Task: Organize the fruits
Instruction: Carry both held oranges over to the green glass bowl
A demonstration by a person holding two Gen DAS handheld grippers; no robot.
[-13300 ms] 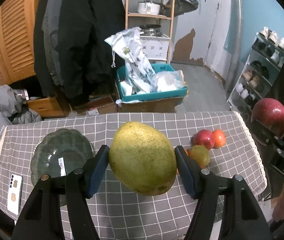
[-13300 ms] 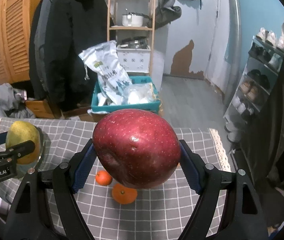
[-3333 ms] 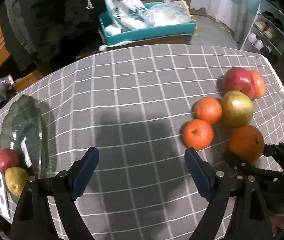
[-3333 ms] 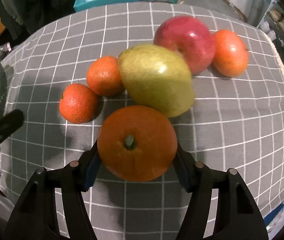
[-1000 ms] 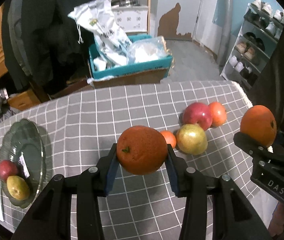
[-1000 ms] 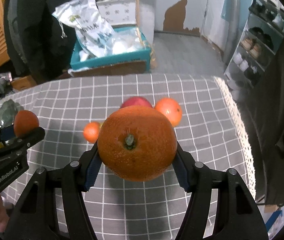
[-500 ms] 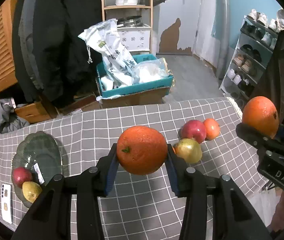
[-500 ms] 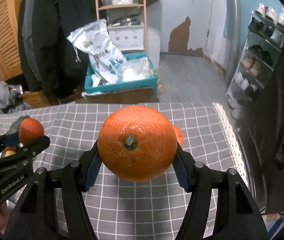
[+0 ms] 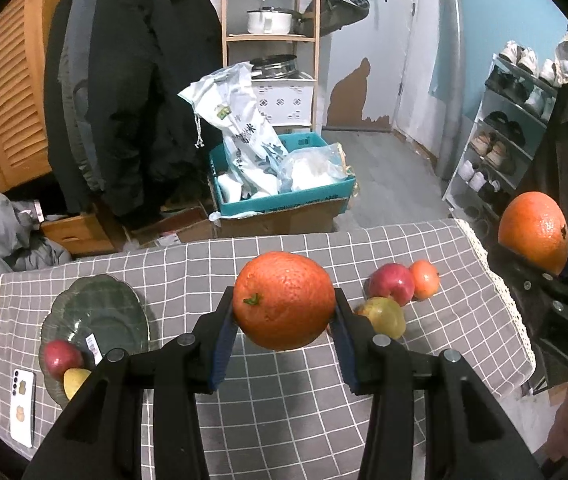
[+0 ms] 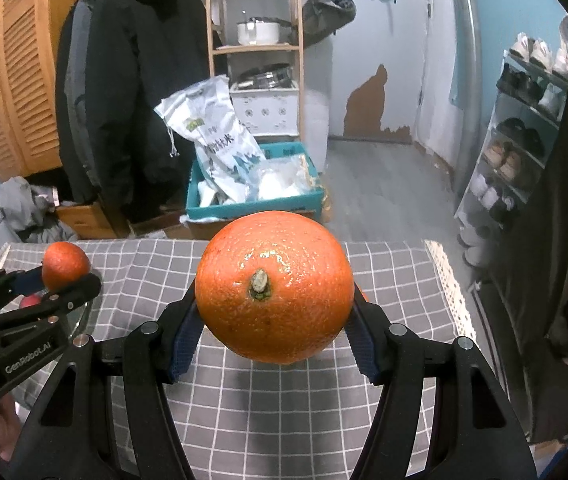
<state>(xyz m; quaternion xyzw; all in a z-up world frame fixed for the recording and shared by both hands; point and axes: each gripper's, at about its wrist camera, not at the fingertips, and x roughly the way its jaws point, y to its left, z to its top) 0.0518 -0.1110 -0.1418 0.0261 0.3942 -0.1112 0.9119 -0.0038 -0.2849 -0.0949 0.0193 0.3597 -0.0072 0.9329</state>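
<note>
Grey checked cloth (image 9: 292, 420) over the table now sits lower in both views than a second ago, and more of the wooden shelf (image 9: 269, 36) and hanging black coat (image 9: 131, 80) shows. Left gripper (image 9: 284, 314) pinches a round orange (image 9: 284, 305) above the cloth, as before; right gripper (image 10: 273, 320) likewise clamps a larger orange (image 10: 273, 286). On the cloth, the dark green scalloped plate (image 9: 95, 312) holds a red apple (image 9: 61, 358) and a yellow pear (image 9: 73, 380).

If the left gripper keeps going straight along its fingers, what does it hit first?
Probably the checked tablecloth: the left gripper, shut on an orange, points down at bare cloth between the plate and the pear. Depth is uncertain.
</note>
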